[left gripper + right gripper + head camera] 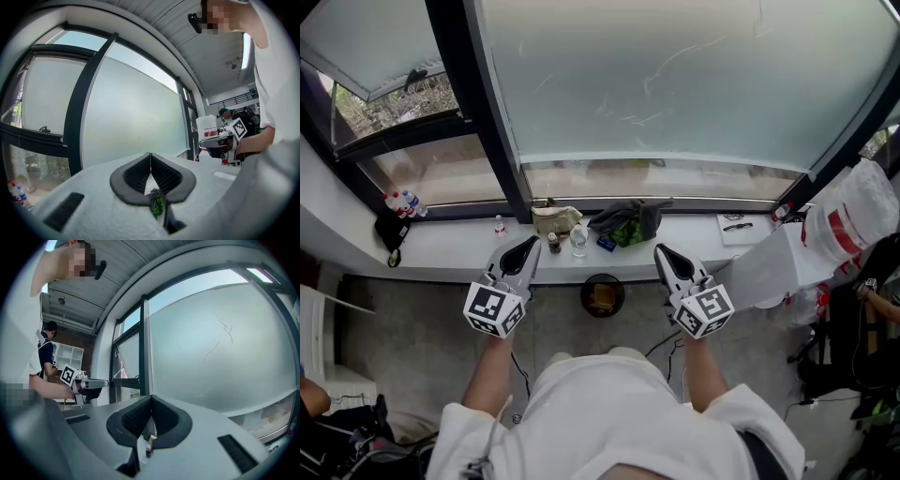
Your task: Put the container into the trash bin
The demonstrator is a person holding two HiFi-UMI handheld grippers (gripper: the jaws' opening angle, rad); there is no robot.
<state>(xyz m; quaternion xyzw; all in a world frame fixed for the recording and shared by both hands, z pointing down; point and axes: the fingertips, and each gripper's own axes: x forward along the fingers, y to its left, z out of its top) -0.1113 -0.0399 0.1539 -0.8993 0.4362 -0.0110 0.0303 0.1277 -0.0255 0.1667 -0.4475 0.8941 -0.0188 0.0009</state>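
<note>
Both grippers are held level over the floor in front of the sill (450,249). Left gripper (530,243) (150,154) has its jaws closed tip to tip with nothing between them. Right gripper (662,249) (151,399) is the same, closed and empty. Bin (621,285) stands on the floor below the sill, between the grippers. A tan thing (601,298), seemingly the container, lies inside it. A bottle (578,241) and a cloth (626,223) sit on the sill.

A large frosted glass pane (675,84) fills the head view toward 12 o'clock, with daylight glowing through it. A black metal window frame (478,103) divides it from a clear glass pane (389,108) at 10 o'clock. Below runs a long white window ledge (441,253). Grey speckled floor (403,328) lies at 8 o'clock. Overhead is a white ribbed ceiling (206,51).
</note>
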